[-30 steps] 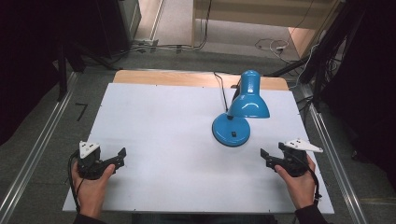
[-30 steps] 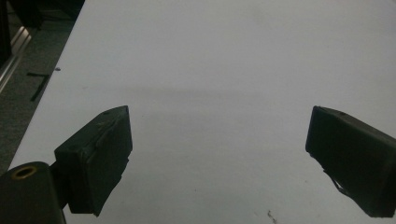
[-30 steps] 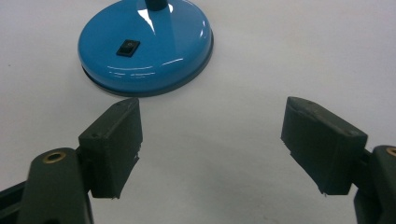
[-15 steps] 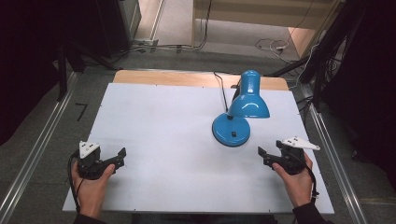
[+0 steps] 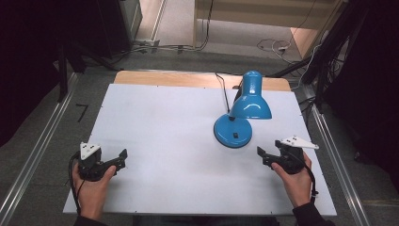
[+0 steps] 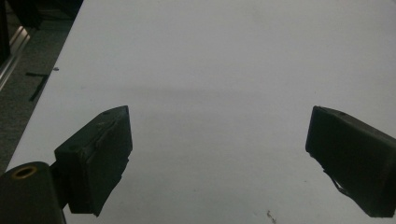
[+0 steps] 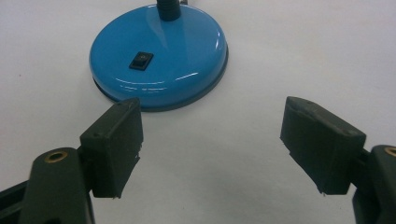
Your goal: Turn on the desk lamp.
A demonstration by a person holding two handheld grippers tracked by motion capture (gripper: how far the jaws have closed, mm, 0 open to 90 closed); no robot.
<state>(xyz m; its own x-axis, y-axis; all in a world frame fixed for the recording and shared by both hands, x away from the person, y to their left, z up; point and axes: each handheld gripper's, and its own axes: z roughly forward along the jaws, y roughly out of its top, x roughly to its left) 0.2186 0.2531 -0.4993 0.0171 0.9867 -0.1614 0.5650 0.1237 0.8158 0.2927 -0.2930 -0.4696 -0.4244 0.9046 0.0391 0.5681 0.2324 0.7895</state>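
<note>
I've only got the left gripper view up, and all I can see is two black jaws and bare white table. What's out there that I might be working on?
Observer: A blue desk lamp stands on the far right part of the table, its shade tilted down over its round base.
Operator: Which gripper is closer to it?
Observer: The right gripper; in the high view it sits just right of the base, not touching it.
Operator: Is that gripper open?
Observer: Yes, in the right gripper view its jaws stand wide apart with nothing between them.
Operator: Any switch on the lamp?
Observer: A small black switch sits on top of the base.
</note>
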